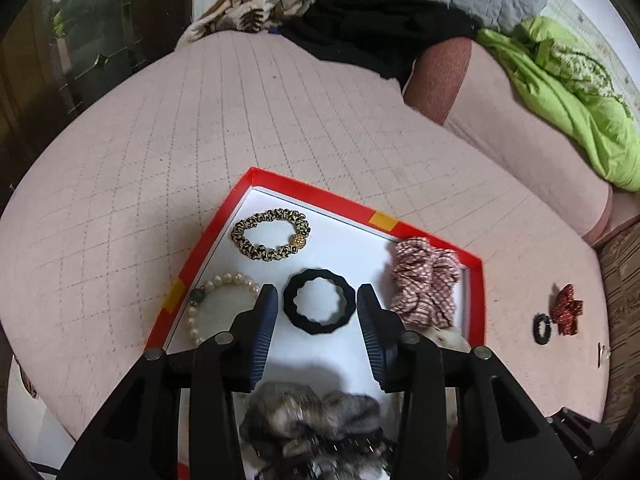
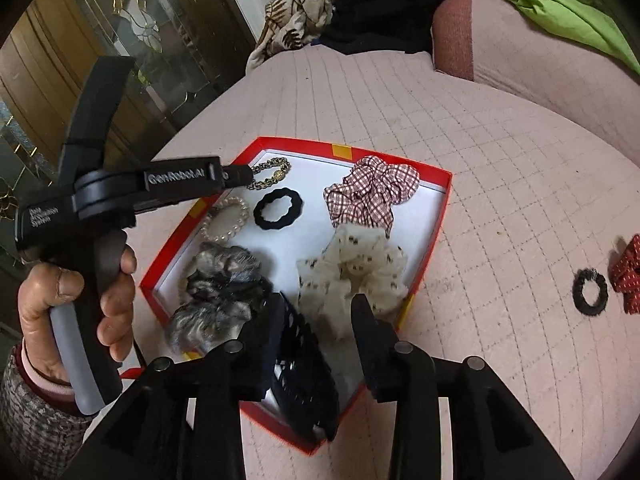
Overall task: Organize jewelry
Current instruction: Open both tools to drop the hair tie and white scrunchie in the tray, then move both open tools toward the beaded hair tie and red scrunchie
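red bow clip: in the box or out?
Out. The red bow clip lies on the pink cover beside a small black hair tie, well clear of the red box.

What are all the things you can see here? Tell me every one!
box: one, red with white inside, on the pink bed cover
leopard-print band: one, tan and black, far corner of box
pearl bracelet: one, cream, left side of box
black hair tie: one, middle of box
checked scrunchie: one, red and white, right side of box
cream scrunchie: one, dotted, near right of box
grey furry scrunchie: one, near left of box
black claw clip: one, near edge of box
small black tie: one, on cover outside box
red bow: one, beside it
left gripper: black, open, over box
right gripper: black, open, over box
hand: one, holding left gripper's handle
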